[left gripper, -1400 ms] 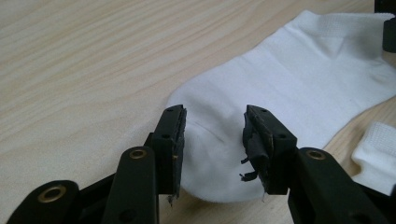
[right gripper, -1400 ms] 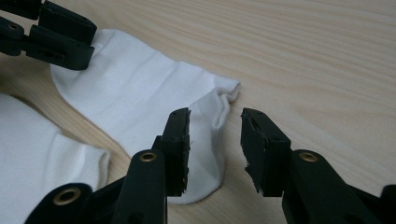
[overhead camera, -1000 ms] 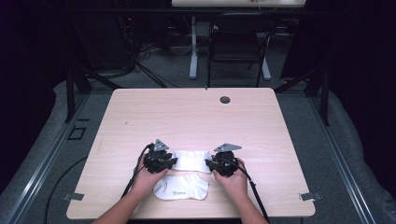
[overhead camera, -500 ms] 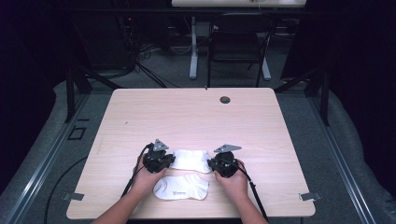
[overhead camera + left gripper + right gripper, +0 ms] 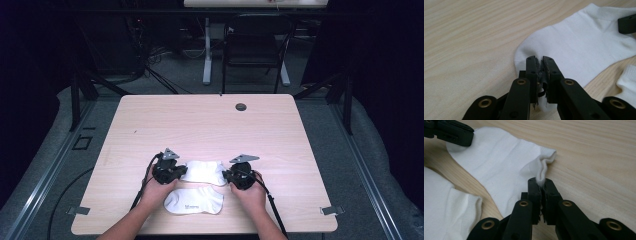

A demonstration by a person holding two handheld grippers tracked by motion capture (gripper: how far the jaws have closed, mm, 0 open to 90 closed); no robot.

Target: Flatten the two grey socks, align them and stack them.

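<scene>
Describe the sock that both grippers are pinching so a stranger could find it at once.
On the wooden table, near the person's edge, two white socks lie close together. It is the farther sock, stretched between the left gripper and right gripper. The nearer sock lies free.

Two white socks lie on the bench: far sock between left tongs and right tongs (each at one end), near sock just before it.
</scene>
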